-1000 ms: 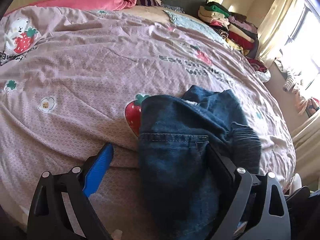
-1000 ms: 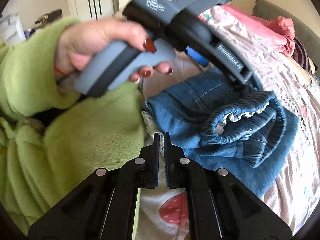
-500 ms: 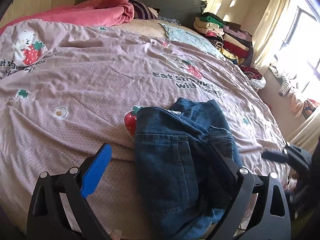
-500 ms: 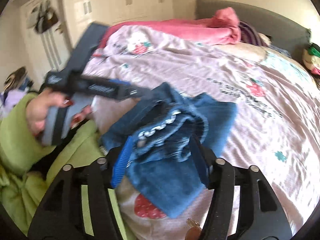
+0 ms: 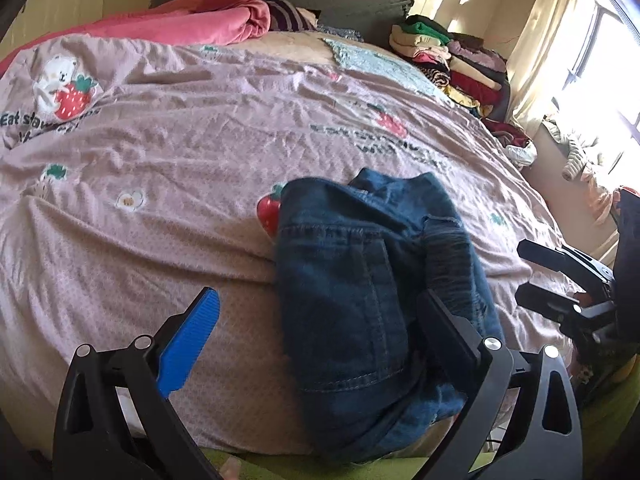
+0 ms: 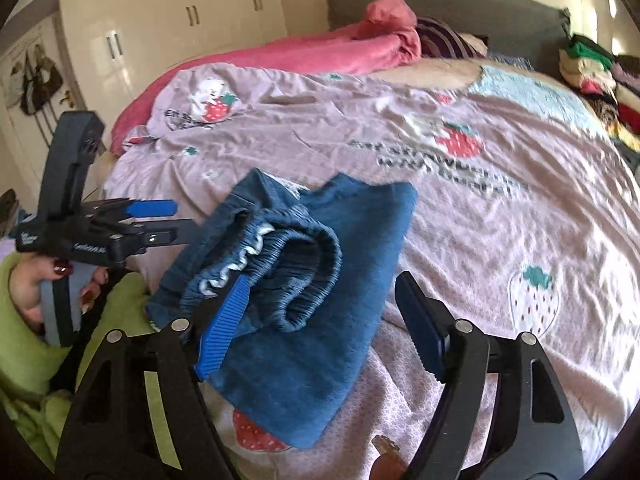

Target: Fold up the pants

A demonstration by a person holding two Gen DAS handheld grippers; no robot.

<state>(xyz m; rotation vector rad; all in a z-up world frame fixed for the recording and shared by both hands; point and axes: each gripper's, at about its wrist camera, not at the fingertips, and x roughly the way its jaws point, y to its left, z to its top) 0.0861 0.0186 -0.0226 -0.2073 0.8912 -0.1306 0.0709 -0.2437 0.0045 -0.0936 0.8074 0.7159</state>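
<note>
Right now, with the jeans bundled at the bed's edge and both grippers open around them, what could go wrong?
1. The jeans overhang the near edge of the bed; a nudge could slide them off.
2. The elastic waistband is bunched on top; closing the right gripper, whose jaws have just been opening, may pinch only that roll.
3. The left gripper is close by, so the two could collide.

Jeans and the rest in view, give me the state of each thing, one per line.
Jeans: folded into a small bundle, lying on the bed near its edge, elastic waistband on top.
Left gripper: open, nothing pressed between its pads.
Right gripper: open, jaws have just been opening, jeans lie between them unpressed.
Bedspread: spread over the bed, wrinkled.
Pink blanket: bunched by the headboard.
Clothes pile: stacked, folded.
</note>
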